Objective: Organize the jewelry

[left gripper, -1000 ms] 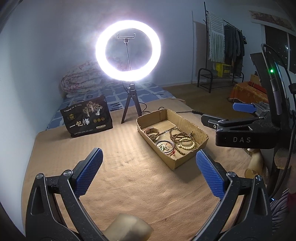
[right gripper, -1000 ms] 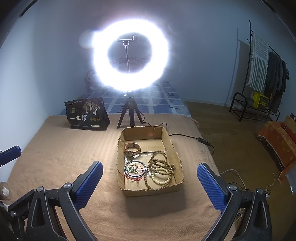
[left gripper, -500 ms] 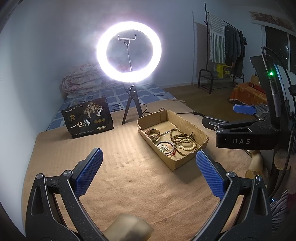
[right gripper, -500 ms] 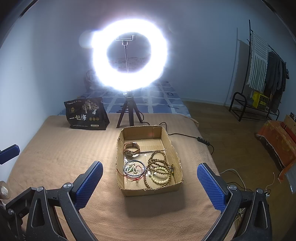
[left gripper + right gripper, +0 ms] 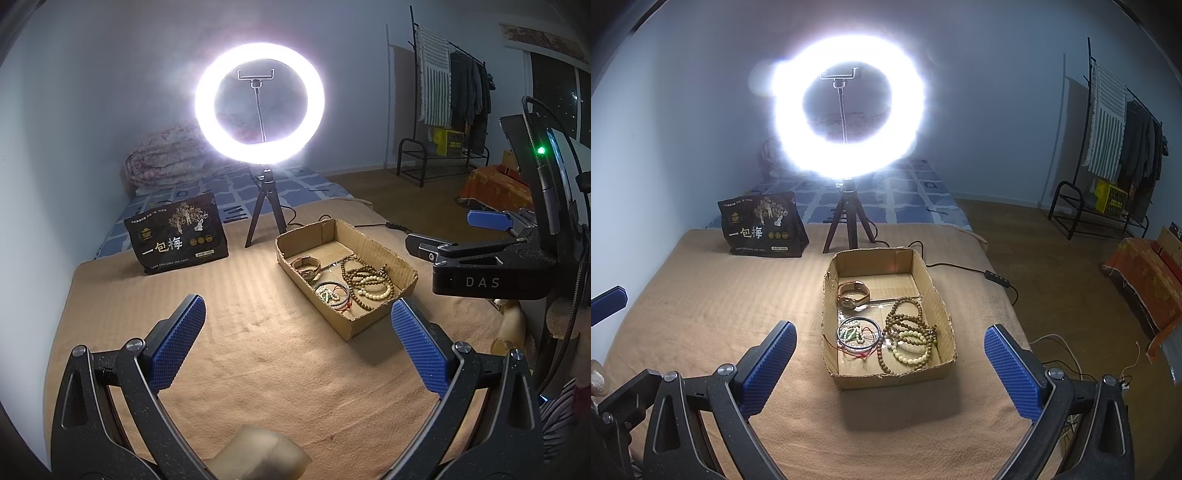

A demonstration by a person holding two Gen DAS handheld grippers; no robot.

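Lettering reads "DAS" in pale capitals on the black body of the right gripper [image 5: 469,221], seen side-on at 3 o'clock of the left wrist view; in its own view the right gripper [image 5: 890,365] has its jaws released wide, blue cross-hatched pads [image 5: 1012,373] apart and empty. Left gripper [image 5: 297,339] likewise stands spread, gripping nothing, above the tan ribbed blanket [image 5: 258,354] covering the bed. A black glossy pouch [image 5: 761,229] at 10 o'clock bears large white characters "一包梅", with a gold tree picture and three gold medallions. The jewelry lies in a shallow, rough-edged corrugated cardboard box [image 5: 934,295] at the middle of the blanket: a wristwatch [image 5: 853,293] with a brown strap toward the far end, a thin round bangle [image 5: 858,332] with green beads and red cord at the near left, and coiled strands of brown wooden and pale cream round beads [image 5: 908,336] at the near right. Behind the box, at 12 o'clock, a glaring ring light [image 5: 846,110] stands on a small black tripod [image 5: 846,225].
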